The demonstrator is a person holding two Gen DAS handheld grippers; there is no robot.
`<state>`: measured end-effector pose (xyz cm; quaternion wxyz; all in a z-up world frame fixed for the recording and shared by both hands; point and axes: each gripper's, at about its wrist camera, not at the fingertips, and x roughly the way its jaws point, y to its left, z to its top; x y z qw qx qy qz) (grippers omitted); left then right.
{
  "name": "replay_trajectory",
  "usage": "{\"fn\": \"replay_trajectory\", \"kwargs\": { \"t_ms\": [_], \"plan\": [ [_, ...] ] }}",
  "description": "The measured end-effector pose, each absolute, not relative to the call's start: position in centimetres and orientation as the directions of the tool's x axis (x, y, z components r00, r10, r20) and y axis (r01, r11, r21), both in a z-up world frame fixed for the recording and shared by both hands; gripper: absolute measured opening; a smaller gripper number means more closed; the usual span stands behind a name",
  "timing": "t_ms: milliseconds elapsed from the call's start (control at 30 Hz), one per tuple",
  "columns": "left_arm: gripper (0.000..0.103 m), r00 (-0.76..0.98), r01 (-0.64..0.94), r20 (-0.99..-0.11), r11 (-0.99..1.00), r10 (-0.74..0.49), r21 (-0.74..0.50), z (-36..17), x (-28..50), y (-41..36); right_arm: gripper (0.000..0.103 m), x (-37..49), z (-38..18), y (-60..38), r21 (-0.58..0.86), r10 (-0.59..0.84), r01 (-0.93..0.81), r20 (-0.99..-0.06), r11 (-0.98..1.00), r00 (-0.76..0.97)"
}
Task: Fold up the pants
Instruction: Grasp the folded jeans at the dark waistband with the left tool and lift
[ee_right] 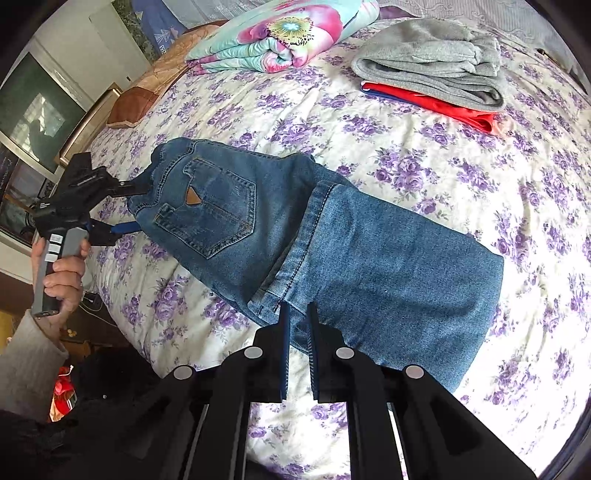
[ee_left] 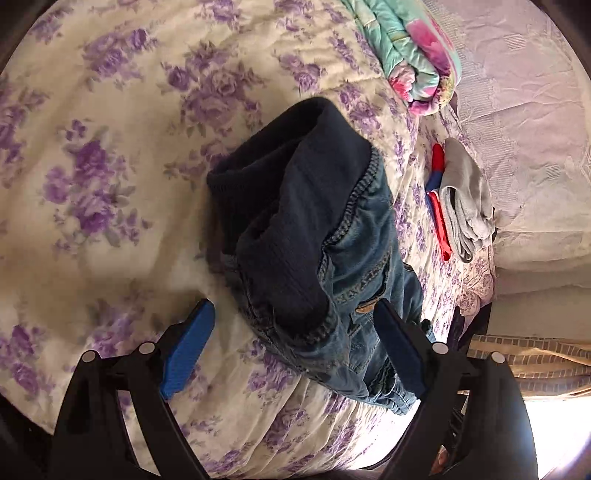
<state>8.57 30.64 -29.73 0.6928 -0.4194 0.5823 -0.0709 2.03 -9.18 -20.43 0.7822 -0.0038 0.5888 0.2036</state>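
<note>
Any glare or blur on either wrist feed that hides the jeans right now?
Left wrist view: strong fisheye bending, a blown-out white patch at the lower right, and the jeans sharp but dark at the inner waistband, between the open left gripper blades. Right wrist view: sunlight washes out the bedspread on the right; the denim reads clearly, the right gripper shut on the hem.

The left tool (ee_left: 295,314) has its fingers spread wide; the right tool (ee_right: 297,314) has them pressed nearly together.

A home bedroom: a bed (ee_right: 424,155) under a purple-flowered quilt, with a folded floral blanket (ee_right: 280,33) and stacked clothes (ee_right: 436,70) beyond the right gripper (ee_right: 297,314).
</note>
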Motion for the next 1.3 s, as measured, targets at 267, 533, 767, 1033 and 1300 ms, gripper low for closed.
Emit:
{"fn": "replay_trajectory", "kwargs": {
  "t_ms": [267,533,767,1033,1300],
  "plan": [
    [0.028,0.352,-0.201,-0.823,0.823,-0.446,-0.532,-24.8,11.0,26.7,0.011,2.3,-22.7,-8.3,0.326,0.389,-0.324,-0.908,0.888,0.152],
    [0.026,0.479,0.115,-0.833,0.960,-0.277,-0.254,-16.6,6.8,18.9,0.007,8.3,-25.2,-3.1,0.361,0.449,-0.371,-0.874,0.856,0.184],
    [0.026,0.474,0.201,-0.799,0.929,-0.370,-0.311,-15.2,7.1,16.6,0.006,8.7,-28.3,0.1,0.406,0.459,-0.395,-0.887,0.824,0.045],
    [0.026,0.439,0.321,-0.805,0.906,-0.399,-0.274,-14.8,8.2,11.6,0.006,8.7,-25.8,-3.3,0.397,0.452,-0.332,-0.885,0.856,0.107],
    [0.026,0.379,0.564,-0.822,0.810,-0.425,-0.159,-14.4,5.5,2.0,0.006,2.2,-18.4,-19.8,0.259,0.262,-0.061,-0.884,0.964,0.387]
  ]
}}
